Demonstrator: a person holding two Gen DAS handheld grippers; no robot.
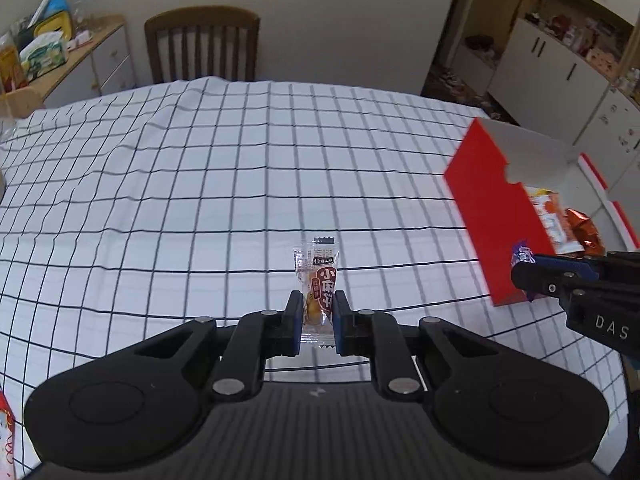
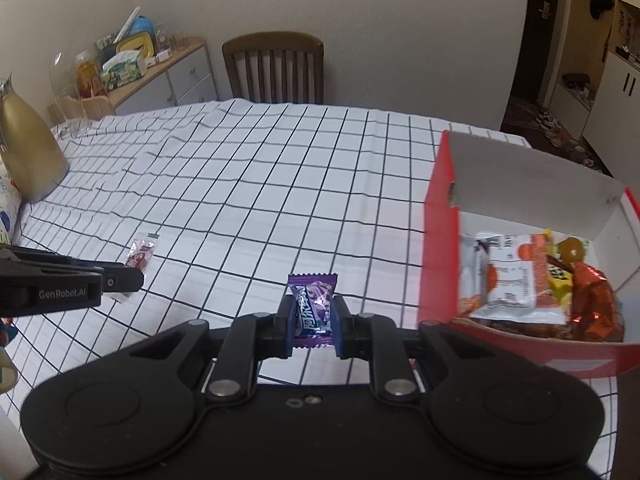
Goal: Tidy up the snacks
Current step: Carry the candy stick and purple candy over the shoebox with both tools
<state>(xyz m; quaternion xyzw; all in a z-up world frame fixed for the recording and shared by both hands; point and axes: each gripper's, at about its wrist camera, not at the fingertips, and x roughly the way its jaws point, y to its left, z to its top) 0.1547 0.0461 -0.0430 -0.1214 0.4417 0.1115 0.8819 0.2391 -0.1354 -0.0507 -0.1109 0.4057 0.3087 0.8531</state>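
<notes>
Two grippers hung over the checked cloth [image 1: 200, 168] beside the red box [image 2: 440, 240] of snacks, the left gripper [image 1: 316, 320] clamped on a clear packet [image 1: 317, 276], the right gripper [image 2: 314, 322] on a purple candy [image 2: 313, 304].

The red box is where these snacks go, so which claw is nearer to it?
Right. The right claw, shut on the purple candy, sits just beside the red box. The left claw, holding the clear-wrapped snack, is farther out over the tablecloth.
</notes>
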